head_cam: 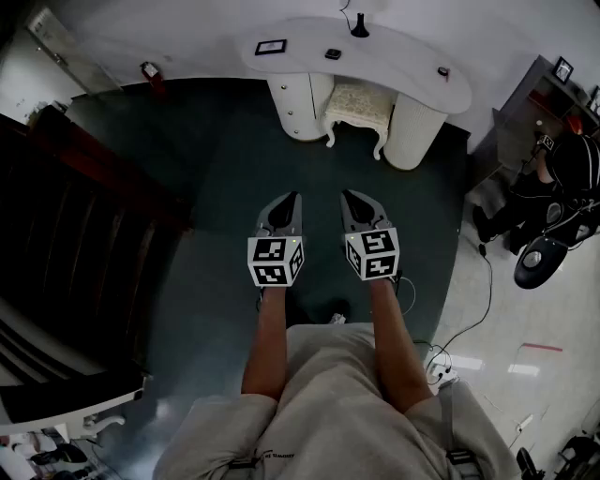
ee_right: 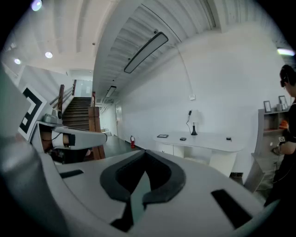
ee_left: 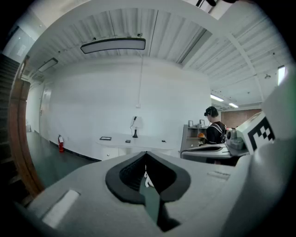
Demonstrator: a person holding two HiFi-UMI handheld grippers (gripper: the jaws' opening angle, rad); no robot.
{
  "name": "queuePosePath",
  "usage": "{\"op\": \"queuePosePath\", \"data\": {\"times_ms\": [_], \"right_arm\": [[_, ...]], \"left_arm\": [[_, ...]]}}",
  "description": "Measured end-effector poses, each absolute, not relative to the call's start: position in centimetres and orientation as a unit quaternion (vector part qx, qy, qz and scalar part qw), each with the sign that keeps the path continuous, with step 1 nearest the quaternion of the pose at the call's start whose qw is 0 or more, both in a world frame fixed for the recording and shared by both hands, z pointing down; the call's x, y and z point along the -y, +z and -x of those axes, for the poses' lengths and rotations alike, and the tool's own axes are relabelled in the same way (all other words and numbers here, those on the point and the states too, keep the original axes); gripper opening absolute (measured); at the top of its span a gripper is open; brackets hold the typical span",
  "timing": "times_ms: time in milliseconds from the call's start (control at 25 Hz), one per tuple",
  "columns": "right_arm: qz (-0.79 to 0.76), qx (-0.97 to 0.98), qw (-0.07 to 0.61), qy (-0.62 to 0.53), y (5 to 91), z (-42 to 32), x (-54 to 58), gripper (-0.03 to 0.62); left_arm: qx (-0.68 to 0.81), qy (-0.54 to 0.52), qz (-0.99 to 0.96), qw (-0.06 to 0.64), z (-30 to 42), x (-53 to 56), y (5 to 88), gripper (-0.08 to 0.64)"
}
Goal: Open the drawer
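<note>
A white curved desk (head_cam: 403, 70) stands against the far wall, well ahead of me. Its left pedestal (head_cam: 298, 105) has drawers with small knobs, all closed as far as I can tell. In the head view my left gripper (head_cam: 291, 199) and right gripper (head_cam: 349, 197) are held side by side above the dark floor, both pointing at the desk and far short of it. Both are shut with nothing between the jaws. The desk (ee_left: 132, 140) shows small past the left gripper (ee_left: 146, 156), and the desk (ee_right: 199, 140) likewise beyond the right gripper (ee_right: 145, 153).
A cushioned white stool (head_cam: 358, 108) is tucked under the desk. A black lamp (head_cam: 359, 26) and small items sit on top. A dark staircase (head_cam: 56, 234) is at left, a fire extinguisher (head_cam: 152, 73) by the wall. A person (head_cam: 562, 169) stands by shelves at right; a cable (head_cam: 483, 300) crosses the floor.
</note>
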State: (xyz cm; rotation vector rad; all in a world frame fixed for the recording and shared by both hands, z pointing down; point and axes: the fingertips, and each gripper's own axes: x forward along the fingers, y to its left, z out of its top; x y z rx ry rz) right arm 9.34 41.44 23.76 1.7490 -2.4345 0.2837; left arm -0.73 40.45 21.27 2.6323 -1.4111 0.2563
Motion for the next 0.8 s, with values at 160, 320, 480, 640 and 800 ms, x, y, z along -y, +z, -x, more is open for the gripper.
{"op": "queuePosePath", "data": {"times_ms": [160, 320, 480, 640, 800], "right_arm": [[-0.577, 0.809, 0.062, 0.089, 23.4, -9.4, -42.0, 0.014], [-0.579, 0.808, 0.067, 0.090, 23.5, -10.1, -42.5, 0.014], [-0.581, 0.805, 0.046, 0.109, 23.6, -10.7, -42.9, 0.015], [-0.579, 0.806, 0.042, 0.117, 23.4, -11.0, -43.4, 0.015], [-0.593, 0.794, 0.037, 0.126, 23.9, -12.6, -43.5, 0.015]], "left_arm": [[0.476, 0.088, -0.873, 0.069, 1.2, -41.1, 21.2, 0.009], [0.486, 0.082, -0.866, 0.083, 1.3, -42.1, 21.7, 0.009], [0.483, 0.112, -0.865, 0.073, 1.7, -42.8, 22.1, 0.009], [0.500, 0.079, -0.857, 0.094, 3.2, -41.4, 20.9, 0.009], [0.530, 0.026, -0.838, 0.125, 4.5, -39.0, 20.0, 0.009]]}}
